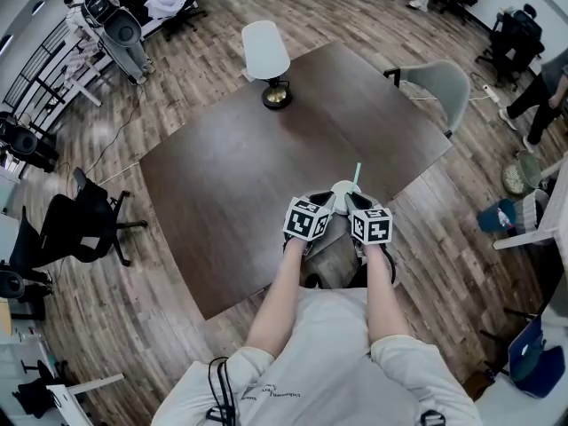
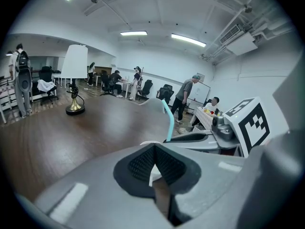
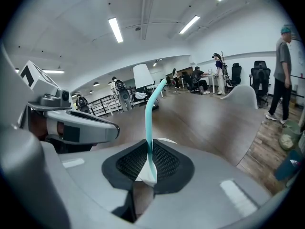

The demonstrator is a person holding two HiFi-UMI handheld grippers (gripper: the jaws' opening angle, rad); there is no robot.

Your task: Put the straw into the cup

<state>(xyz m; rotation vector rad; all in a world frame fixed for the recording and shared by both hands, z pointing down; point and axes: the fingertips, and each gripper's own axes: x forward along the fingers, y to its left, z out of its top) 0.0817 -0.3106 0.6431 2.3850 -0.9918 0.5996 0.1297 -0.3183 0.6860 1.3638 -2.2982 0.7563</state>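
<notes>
The task seems to be at the insertion step. Just below the middle of the head view, at the near edge of the table (image 1: 222, 167), the left gripper (image 1: 325, 200) is closed on the wall of the white cup (image 1: 343, 187). The right gripper (image 1: 356, 201) pinches the straw (image 1: 357, 174) low on its length. The straw's lower end is at the cup's mouth, but I cannot tell whether it is inside. What is left is probably pushing it down and letting go. The straw (image 3: 148, 128) is thin, teal and bent near its top.
</notes>
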